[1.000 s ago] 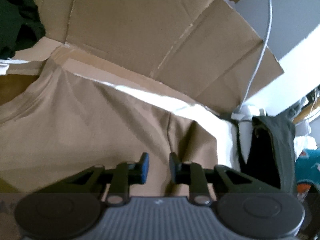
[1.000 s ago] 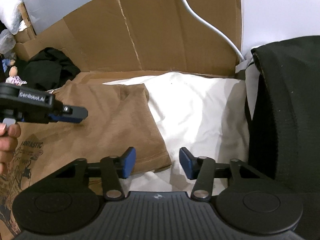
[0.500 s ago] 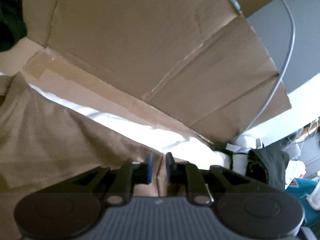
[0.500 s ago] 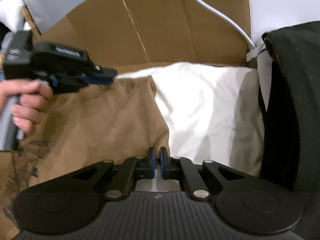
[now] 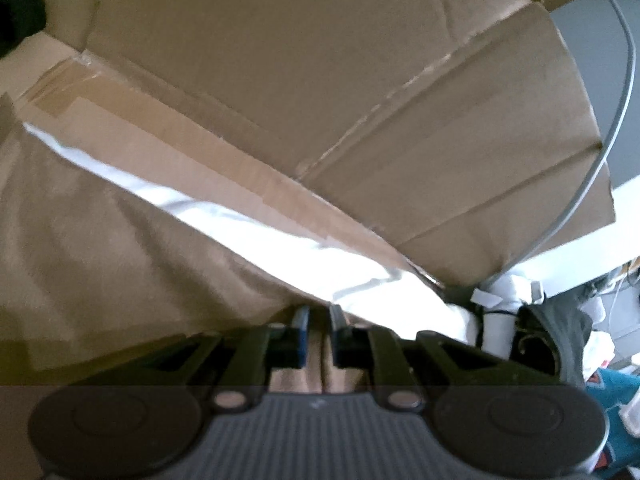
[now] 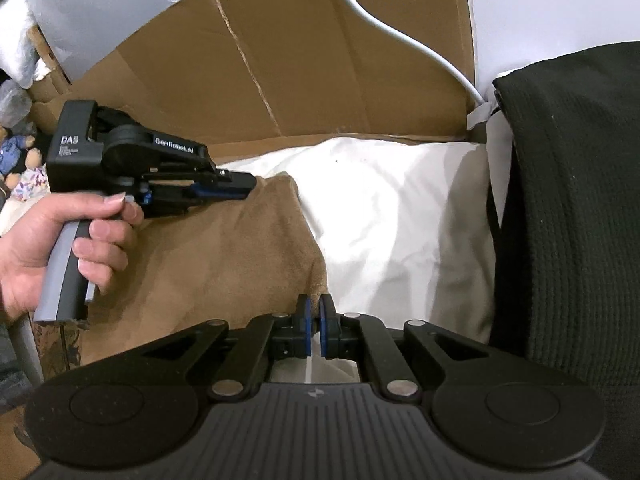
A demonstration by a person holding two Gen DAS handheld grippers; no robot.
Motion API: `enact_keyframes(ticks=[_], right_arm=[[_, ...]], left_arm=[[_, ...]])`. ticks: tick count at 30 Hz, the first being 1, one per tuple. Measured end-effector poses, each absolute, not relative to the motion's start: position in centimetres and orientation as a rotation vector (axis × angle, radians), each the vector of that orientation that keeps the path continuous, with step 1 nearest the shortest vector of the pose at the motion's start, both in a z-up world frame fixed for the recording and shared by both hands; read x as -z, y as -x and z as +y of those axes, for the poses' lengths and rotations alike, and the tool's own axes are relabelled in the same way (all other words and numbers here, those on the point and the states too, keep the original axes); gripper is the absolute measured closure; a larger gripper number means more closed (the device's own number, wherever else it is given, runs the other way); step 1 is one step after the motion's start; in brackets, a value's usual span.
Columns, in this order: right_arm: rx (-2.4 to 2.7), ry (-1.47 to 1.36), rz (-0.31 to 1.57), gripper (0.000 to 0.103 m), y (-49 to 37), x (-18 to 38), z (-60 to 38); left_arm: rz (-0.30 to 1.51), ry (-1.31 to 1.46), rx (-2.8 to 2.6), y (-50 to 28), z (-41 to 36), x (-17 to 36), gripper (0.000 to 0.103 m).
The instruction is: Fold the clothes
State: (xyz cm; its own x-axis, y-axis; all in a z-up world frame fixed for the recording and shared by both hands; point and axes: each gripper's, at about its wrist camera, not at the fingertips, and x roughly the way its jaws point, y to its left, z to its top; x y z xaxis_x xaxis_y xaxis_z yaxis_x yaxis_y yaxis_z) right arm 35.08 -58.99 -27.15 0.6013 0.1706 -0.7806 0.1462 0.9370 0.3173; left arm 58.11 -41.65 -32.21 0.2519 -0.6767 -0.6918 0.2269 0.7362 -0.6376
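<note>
I read the left gripper [image 5: 319,316] as pinched onto a fold of the tan-brown cotton T-shirt [image 5: 120,264]: the blue pads stand narrow with a ridge of brown fabric caught between them. From the right wrist view the same tool [image 6: 240,184] sits at the shirt's far corner, held by a person's hand [image 6: 60,240] around its grey handle.

Right gripper [image 6: 314,312]: jaws drawn almost together. They sit at the near edge of the shirt [image 6: 224,264], right where brown cloth meets the white bed sheet [image 6: 392,208]. A thin pale strip shows between the pads; I cannot tell whether it is shirt hem or sheet.

The shirt lies spread on the white sheet, its right edge running diagonally. Behind it stands a flattened brown cardboard box [image 6: 320,60]. A black ribbed knit garment [image 6: 568,200] lies at the right, beside the sheet. A white cable [image 6: 400,36] crosses the cardboard.
</note>
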Motion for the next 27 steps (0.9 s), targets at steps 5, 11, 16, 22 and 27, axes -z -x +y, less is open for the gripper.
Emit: enact_keyframes(ticks=[5,11,16,22,27], right_arm=[[-0.029,-0.382,0.918,0.1,-35.1,26.1,-58.4],[-0.071,-0.38,0.893,0.1,-35.4,24.2,-56.6],[-0.105,-0.362,0.874,0.1,-36.3,23.3,-54.9],[-0.136,-0.344,0.86,0.1,-37.4,22.7,-52.2],[-0.163,-0.321,0.855,0.1,-38.6,22.3,-49.0]], left_arm=[[1.16,0.471,0.641,-58.0,-41.6,32.7,0.093],[1.183,0.458,0.637,-58.2,-41.6,32.6,0.094],[1.154,0.463,0.632,-57.9,-41.0,31.0,0.093],[1.124,0.425,0.67,-56.9,-37.0,27.8,0.091],[1.141,0.383,0.664,-55.2,-32.1,26.5,0.091]])
